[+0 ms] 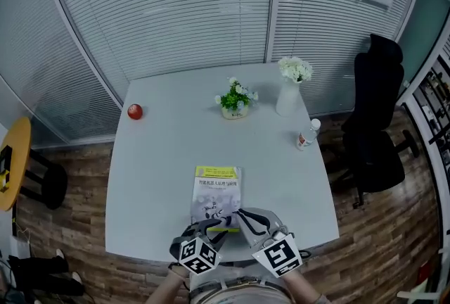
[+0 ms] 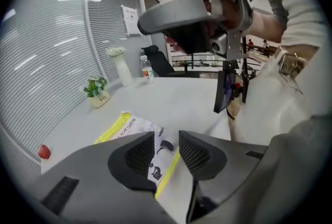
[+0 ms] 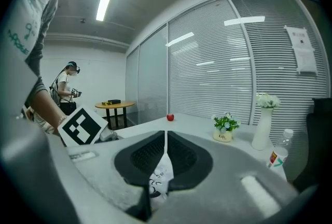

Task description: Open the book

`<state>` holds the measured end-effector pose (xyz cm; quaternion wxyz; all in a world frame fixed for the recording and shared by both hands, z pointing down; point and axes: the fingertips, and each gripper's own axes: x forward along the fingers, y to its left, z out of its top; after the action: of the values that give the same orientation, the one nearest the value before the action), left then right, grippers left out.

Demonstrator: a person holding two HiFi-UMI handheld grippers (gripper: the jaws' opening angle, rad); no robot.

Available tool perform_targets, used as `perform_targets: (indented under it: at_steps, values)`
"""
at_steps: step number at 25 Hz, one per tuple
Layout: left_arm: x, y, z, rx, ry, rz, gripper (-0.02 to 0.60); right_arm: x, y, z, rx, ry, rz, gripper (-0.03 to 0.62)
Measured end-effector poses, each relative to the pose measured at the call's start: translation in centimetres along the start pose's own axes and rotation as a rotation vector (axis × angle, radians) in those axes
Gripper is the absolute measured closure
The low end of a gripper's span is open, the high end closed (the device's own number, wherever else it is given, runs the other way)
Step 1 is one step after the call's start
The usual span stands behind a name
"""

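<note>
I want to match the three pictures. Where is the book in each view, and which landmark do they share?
Head view: the book lies at lower centre, near the table's front edge.
Left gripper view: lower centre-left, on the table beyond the open jaws.
Right gripper view: bottom centre, its cover pinched between the jaws.
Shared landmark: the potted plant, behind the book in all three.

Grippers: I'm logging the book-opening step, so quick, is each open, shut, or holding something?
Left gripper: open over the book, holding nothing.
Right gripper: shut on the book's cover.
</note>
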<state>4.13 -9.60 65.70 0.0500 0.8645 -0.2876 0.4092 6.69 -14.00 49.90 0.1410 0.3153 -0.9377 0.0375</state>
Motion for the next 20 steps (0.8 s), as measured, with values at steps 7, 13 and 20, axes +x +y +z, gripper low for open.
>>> perform_targets:
  at_steps: [7, 13, 20]
  values:
    - [3.3, -1.0, -3.7, 0.235, 0.165, -0.132, 0.407, 0.2, -1.3, 0.5, 0.063, 0.012, -0.117, 0.577]
    - [5.5, -1.4, -5.7, 0.316, 0.229, -0.192, 0.397, 0.6, -1.5, -0.7, 0.077, 0.038, -0.181, 0.577]
    - [7.2, -1.2, -7.6, 0.426, 0.284, -0.189, 0.394, 0.9, -1.3, -1.0, 0.113, 0.067, -0.228, 0.577]
